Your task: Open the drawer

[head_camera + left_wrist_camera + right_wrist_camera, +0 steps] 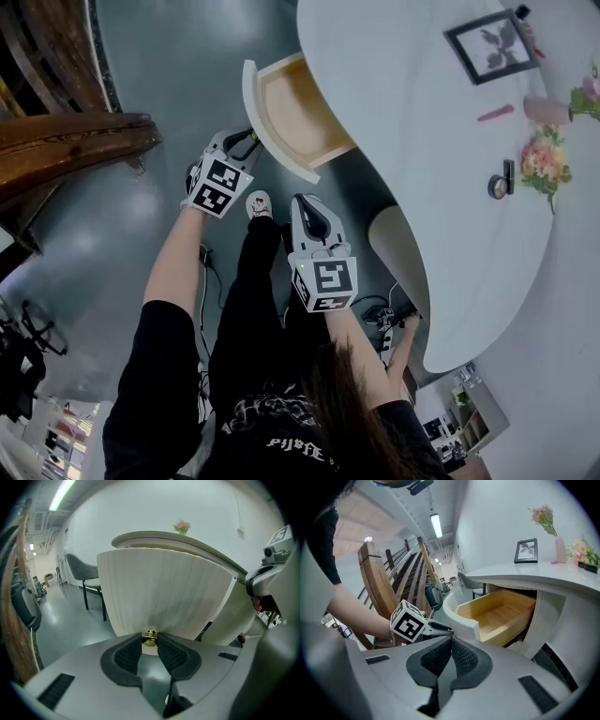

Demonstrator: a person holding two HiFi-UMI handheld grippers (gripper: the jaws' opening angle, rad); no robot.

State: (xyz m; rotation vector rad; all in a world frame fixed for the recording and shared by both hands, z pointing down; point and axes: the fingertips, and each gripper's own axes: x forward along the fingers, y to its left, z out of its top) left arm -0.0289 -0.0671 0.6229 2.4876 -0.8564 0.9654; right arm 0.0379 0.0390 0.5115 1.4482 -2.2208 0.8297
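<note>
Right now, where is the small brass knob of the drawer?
The knob sits low at centre of the left gripper view, on the white drawer front, gripped by the left gripper.

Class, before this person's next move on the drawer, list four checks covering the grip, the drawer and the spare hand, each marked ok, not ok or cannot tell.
1. Left tongs closed on the brass knob: ok.
2. Drawer drawn out of the table, inside showing: ok.
3. Drawer at its end stop: cannot tell.
4. Right tongs shut, empty, off the drawer: ok.
</note>
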